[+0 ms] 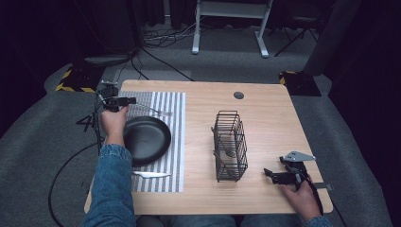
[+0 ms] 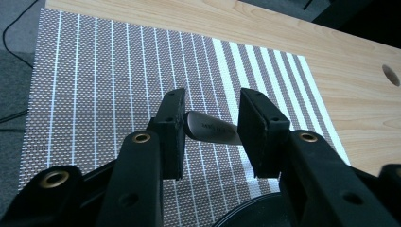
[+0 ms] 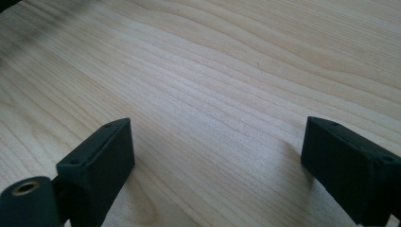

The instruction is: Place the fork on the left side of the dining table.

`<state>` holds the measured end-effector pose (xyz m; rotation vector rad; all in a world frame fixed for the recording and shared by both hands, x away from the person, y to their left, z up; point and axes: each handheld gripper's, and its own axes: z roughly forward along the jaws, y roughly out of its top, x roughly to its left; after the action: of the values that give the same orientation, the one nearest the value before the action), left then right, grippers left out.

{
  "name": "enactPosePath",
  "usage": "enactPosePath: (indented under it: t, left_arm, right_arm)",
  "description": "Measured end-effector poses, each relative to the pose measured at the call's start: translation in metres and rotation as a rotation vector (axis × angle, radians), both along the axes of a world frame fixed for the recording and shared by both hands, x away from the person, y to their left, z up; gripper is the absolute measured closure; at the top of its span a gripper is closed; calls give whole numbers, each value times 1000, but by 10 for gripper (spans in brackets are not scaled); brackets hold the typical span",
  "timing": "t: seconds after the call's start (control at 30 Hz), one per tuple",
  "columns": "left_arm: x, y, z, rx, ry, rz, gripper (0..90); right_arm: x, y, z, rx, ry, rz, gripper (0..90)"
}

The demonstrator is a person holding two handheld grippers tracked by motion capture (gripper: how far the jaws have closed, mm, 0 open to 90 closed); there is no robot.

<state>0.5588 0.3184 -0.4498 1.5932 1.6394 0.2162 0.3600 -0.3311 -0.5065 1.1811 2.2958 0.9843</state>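
Note:
My left gripper [image 1: 131,100] is at the far left of the table, over the back of the striped placemat [image 1: 175,142]. It is shut on the handle of a metal fork [image 1: 157,111], whose tines point right above the black plate [image 1: 146,138]. In the left gripper view the fork handle [image 2: 210,128] lies crosswise between the jaws of the left gripper [image 2: 211,135]. My right gripper [image 1: 270,174] rests at the front right of the table, open. In the right gripper view the right gripper [image 3: 215,151] has only bare wood between its wide-apart jaws.
A black wire basket [image 1: 230,146] stands mid-table with some cutlery inside. A knife [image 1: 151,174] lies on the placemat in front of the plate. There is a cable hole [image 1: 239,95] at the back of the wooden table [image 1: 269,123]. Cables trail on the floor to the left.

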Motion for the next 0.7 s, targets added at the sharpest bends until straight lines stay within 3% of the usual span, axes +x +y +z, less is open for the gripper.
enactPosePath:
  t: [0.3, 0.63, 0.7]
  left_arm:
    - [-2, 2, -5, 8, 16, 11, 609]
    - [0, 3, -12, 27, 57, 30, 572]
    - [1, 4, -13, 43, 76, 53, 567]
  right_arm:
    - [0, 0, 0, 0, 0, 0, 103]
    - [0, 0, 0, 0, 0, 0, 103]
    - [0, 0, 0, 0, 0, 0, 103]
